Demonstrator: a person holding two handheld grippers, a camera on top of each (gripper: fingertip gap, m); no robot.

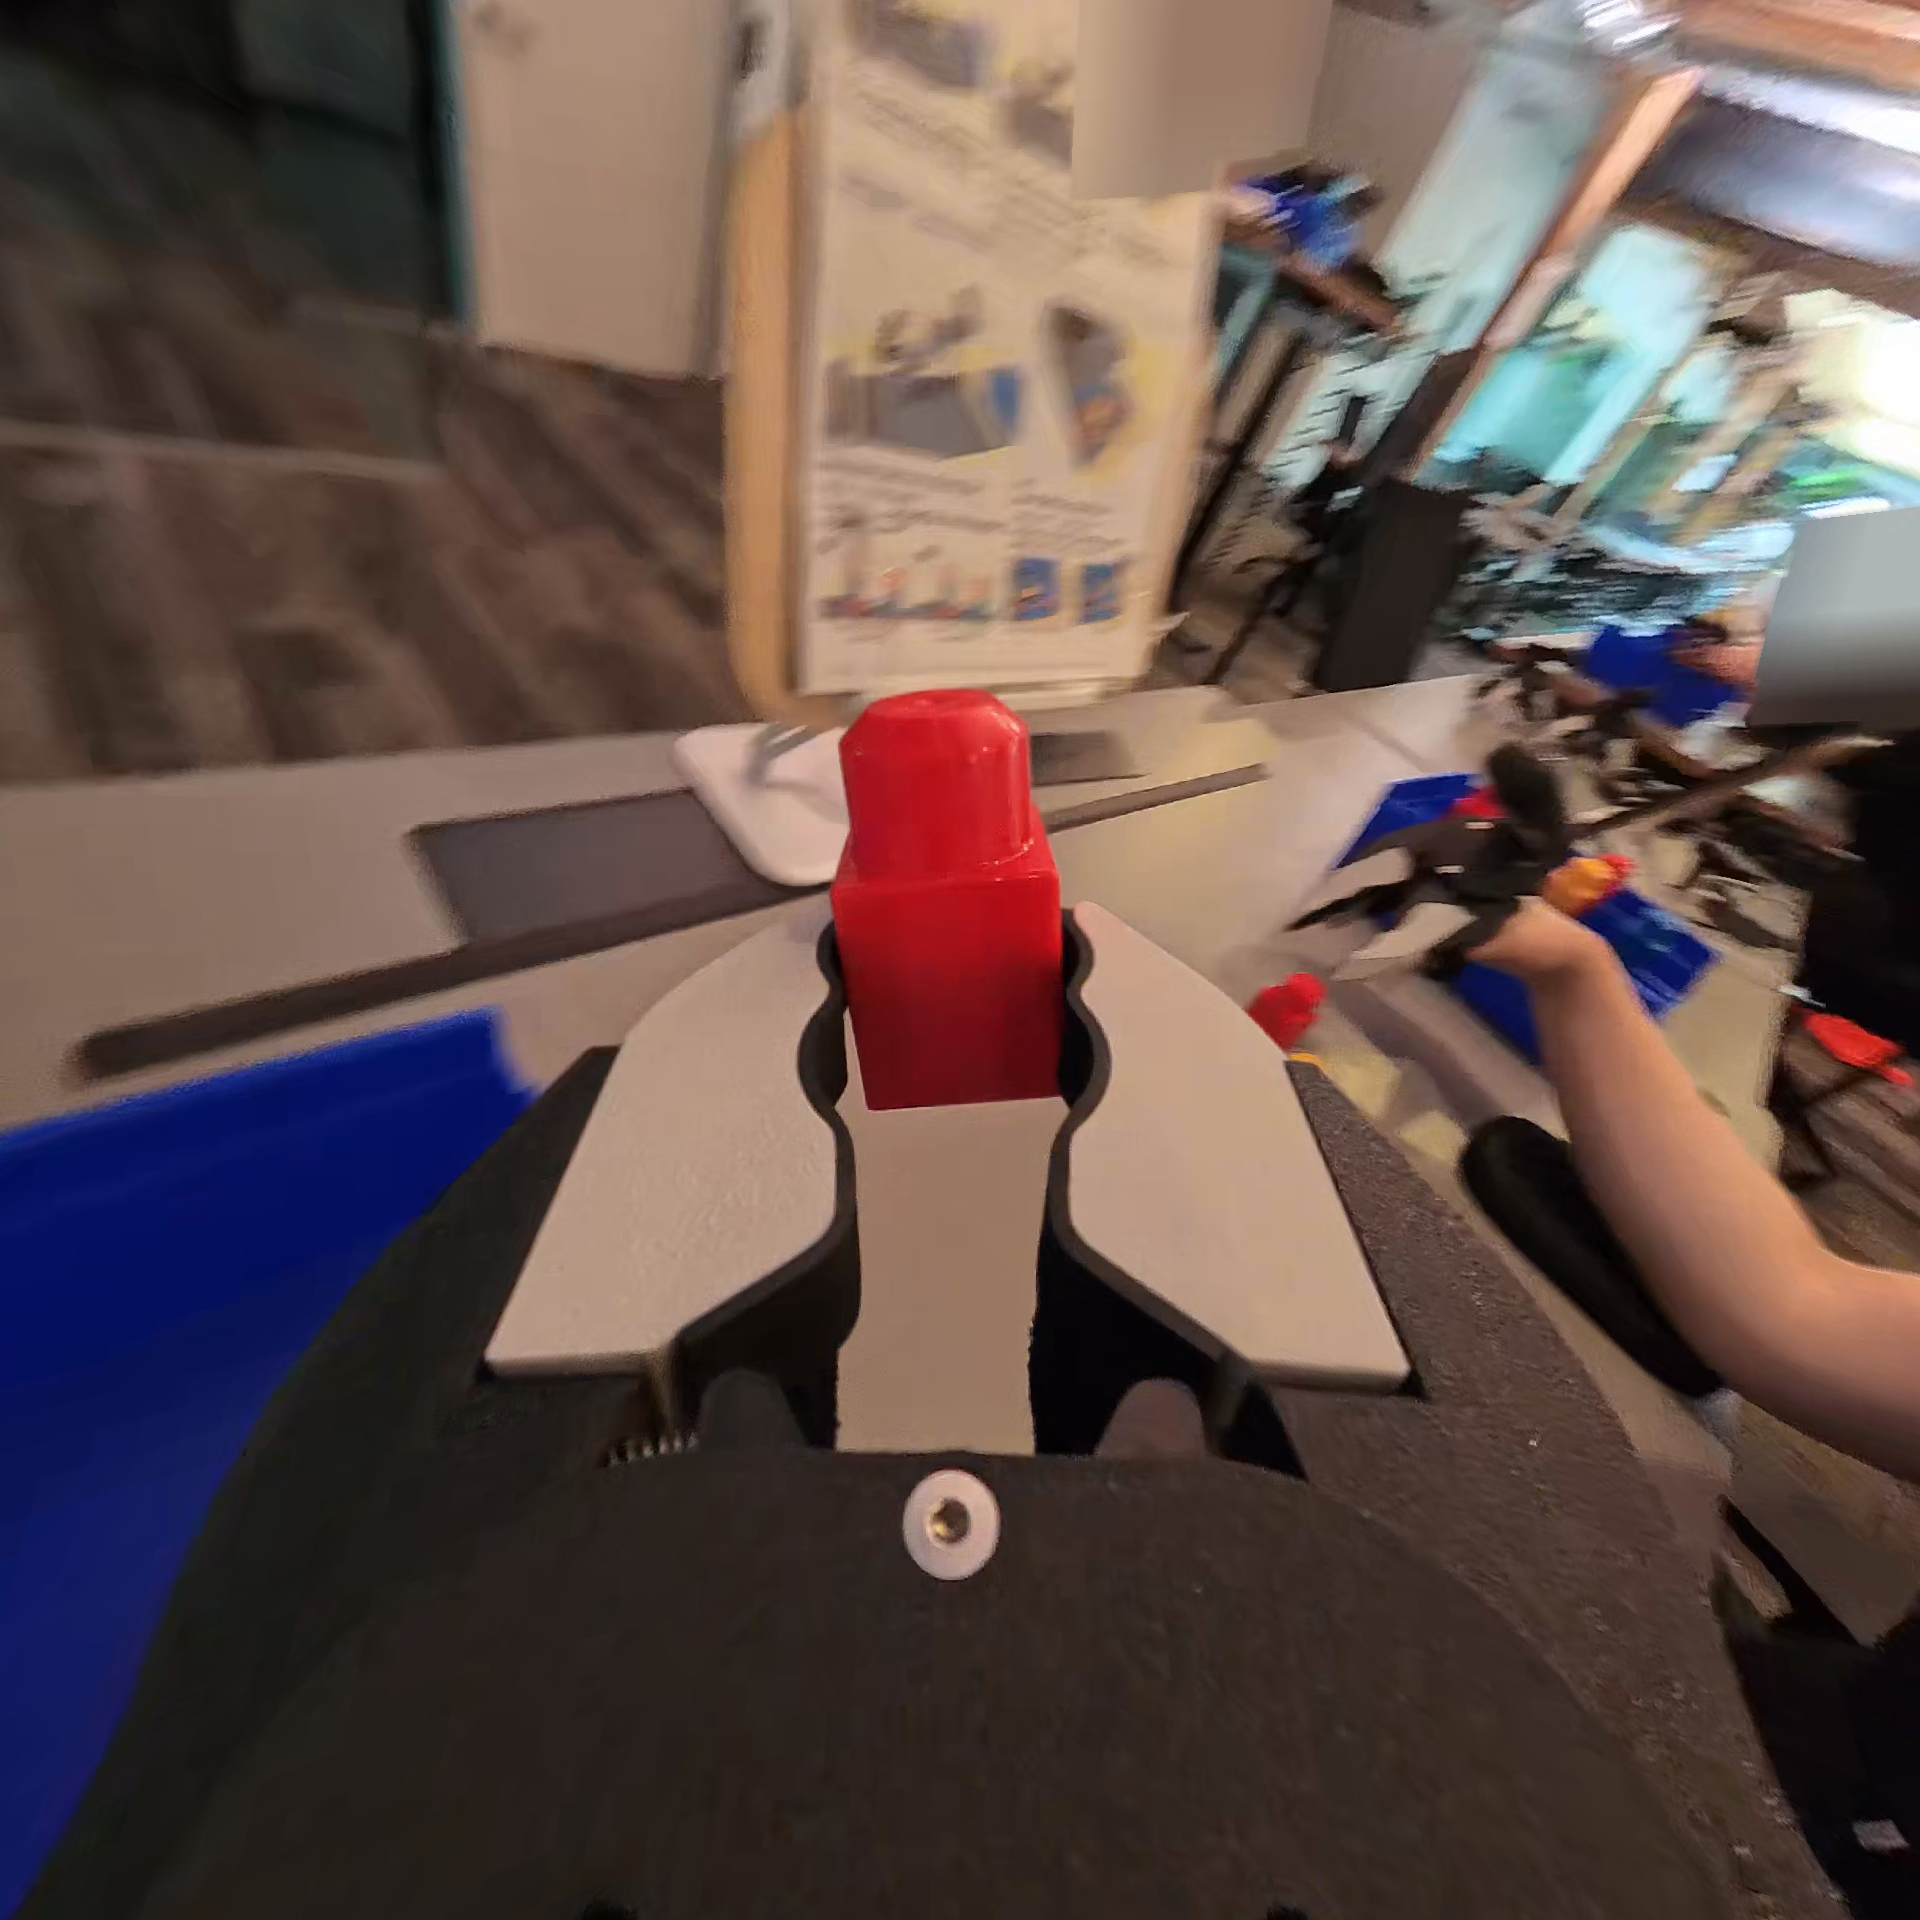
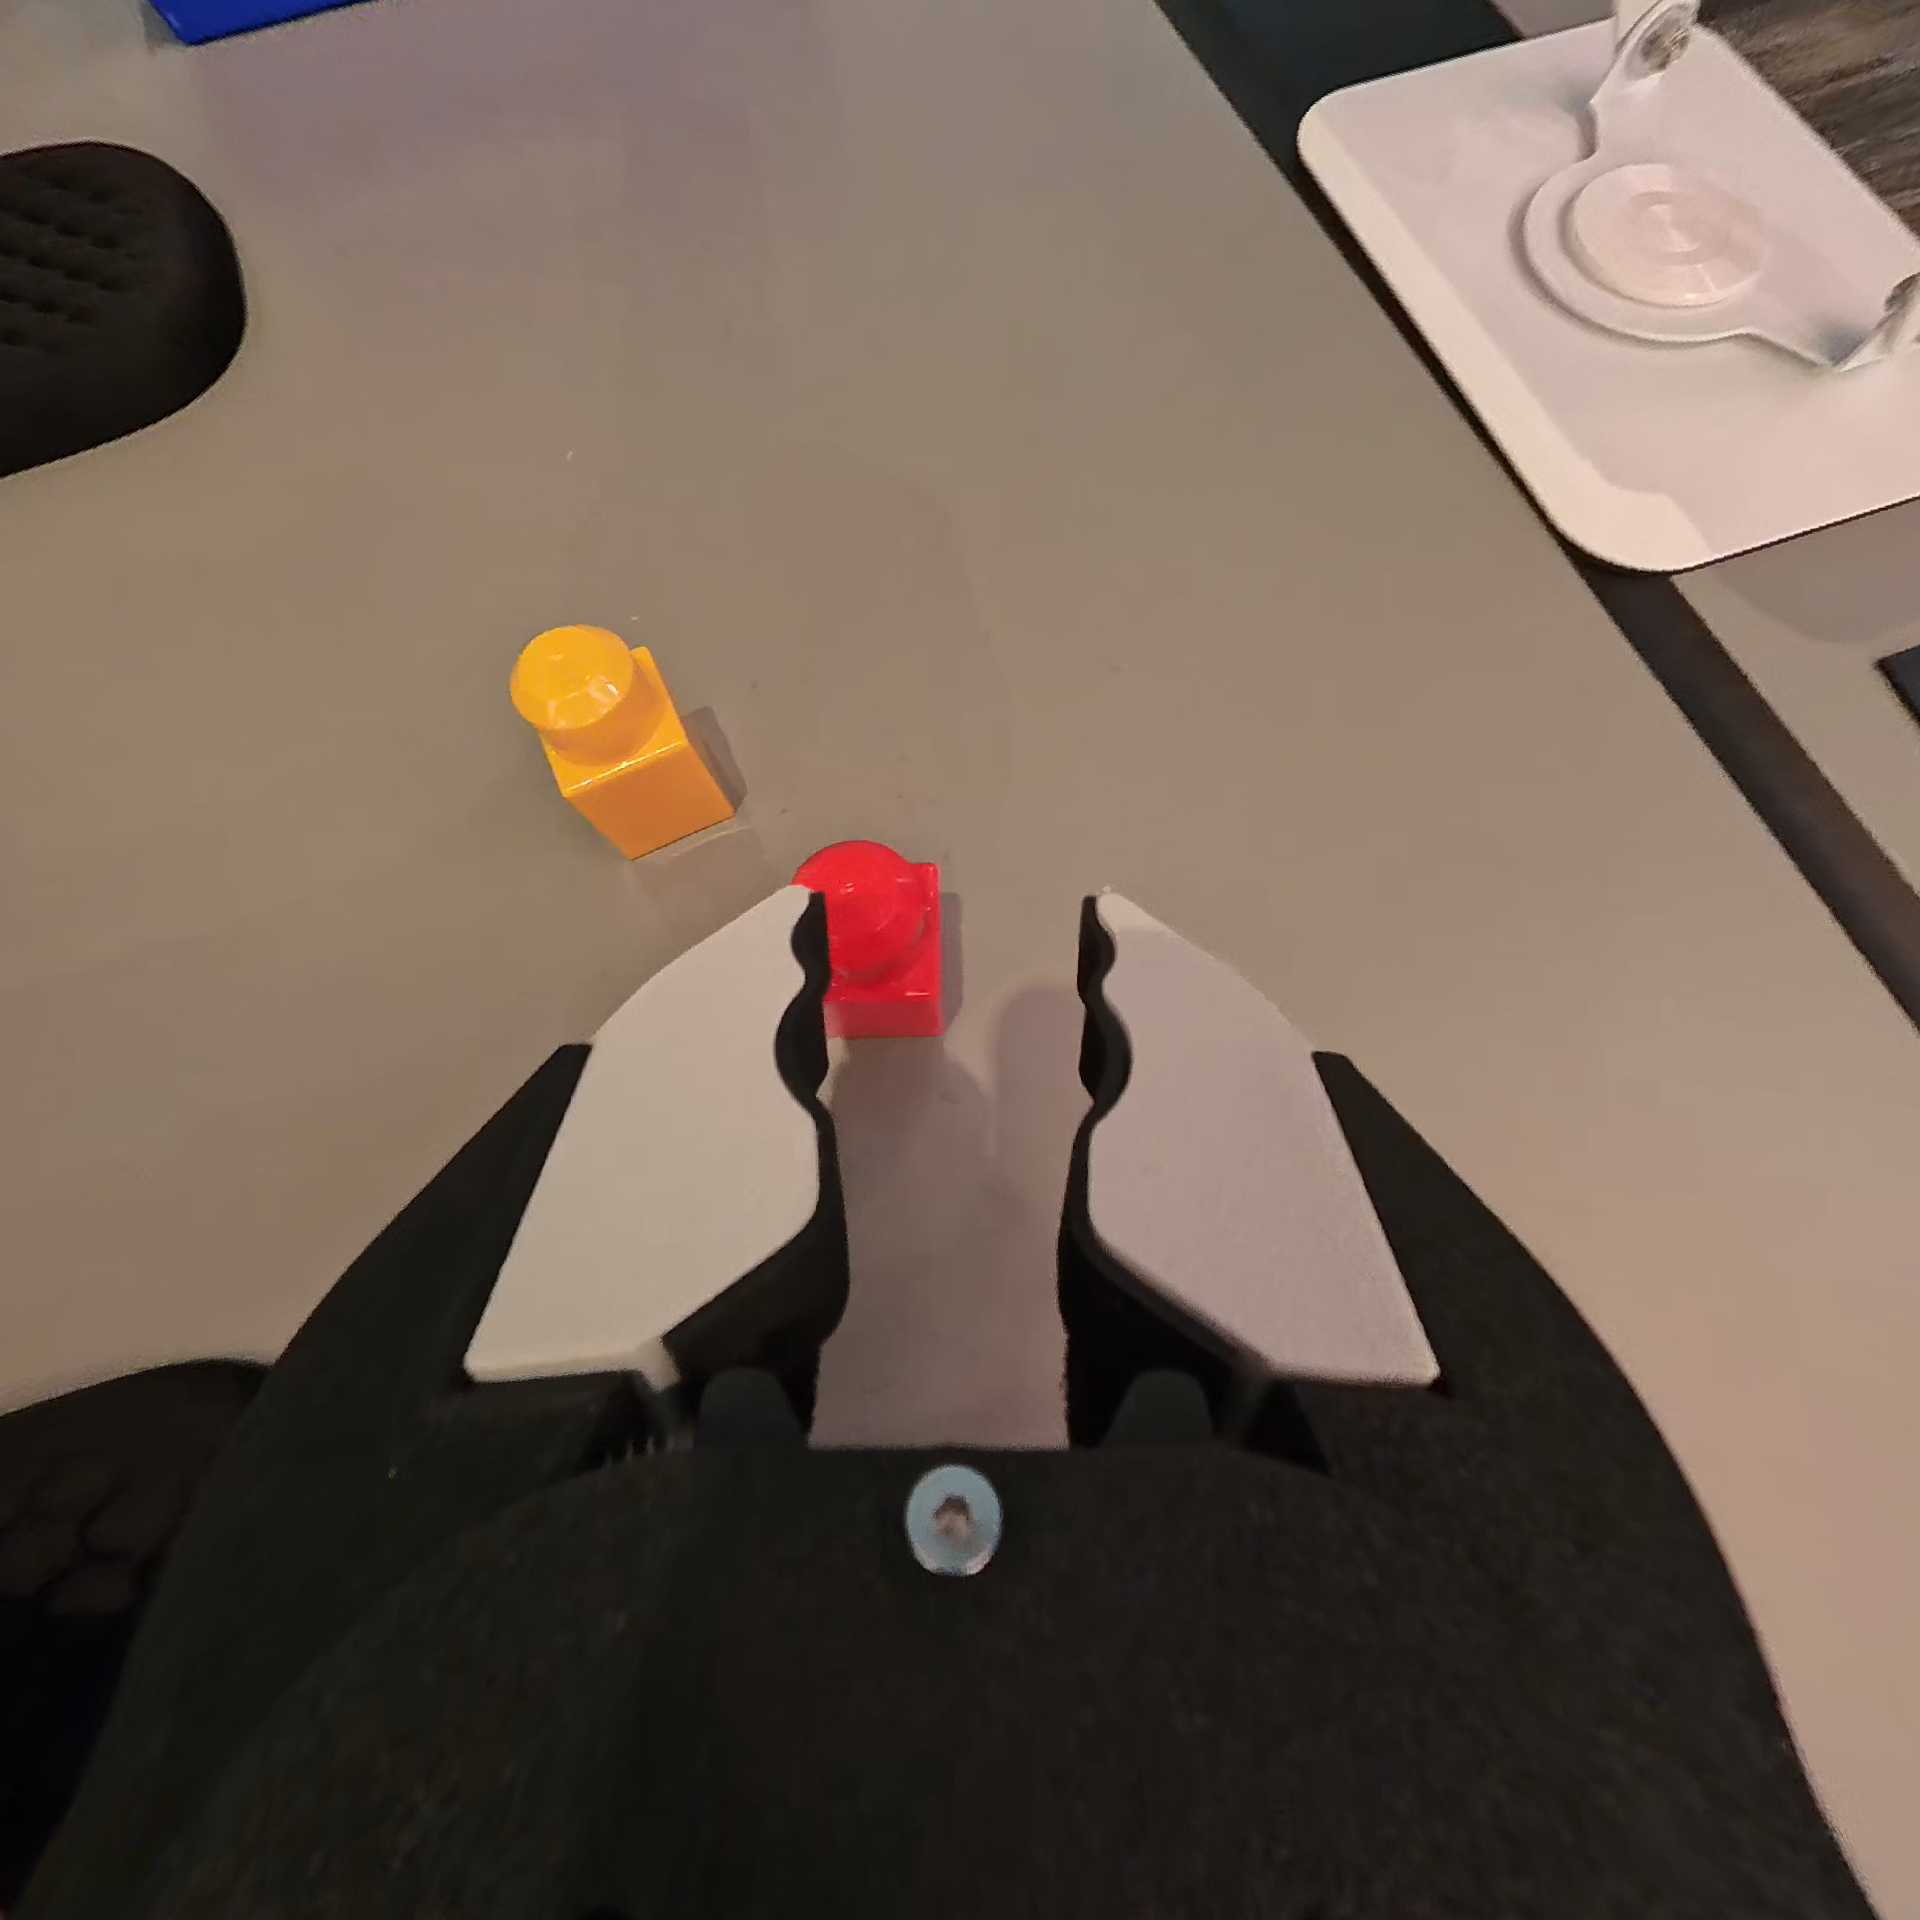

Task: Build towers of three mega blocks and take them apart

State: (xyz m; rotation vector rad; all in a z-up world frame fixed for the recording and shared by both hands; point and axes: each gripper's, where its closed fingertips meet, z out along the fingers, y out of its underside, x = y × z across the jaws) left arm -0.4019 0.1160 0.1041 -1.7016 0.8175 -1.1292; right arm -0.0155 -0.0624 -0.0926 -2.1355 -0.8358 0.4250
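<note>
I grip one red block (image 1: 951,977) upright, stud up, above the table. A second red block (image 2: 883,961) stands on the table near an upright yellow block (image 2: 629,743), the two apart

background: your left wrist view is motion-blurred past the desk; poster (image 1: 987,416) and shelves unreadable.
far gripper: your other gripper (image 1: 1496,862) shows only as a dark smear; jaw gap can't be told.
blue sheet: blue shape (image 1: 208,1299) cut by left edge and hidden behind your gripper body.
red block on desk: left finger (image 2: 717,1039) covers part of the block (image 2: 894,966); contact can't be told.
black pad: black pad (image 2: 94,301) cut by left edge.
white base: white base (image 2: 1558,312) runs off right edge.
</note>
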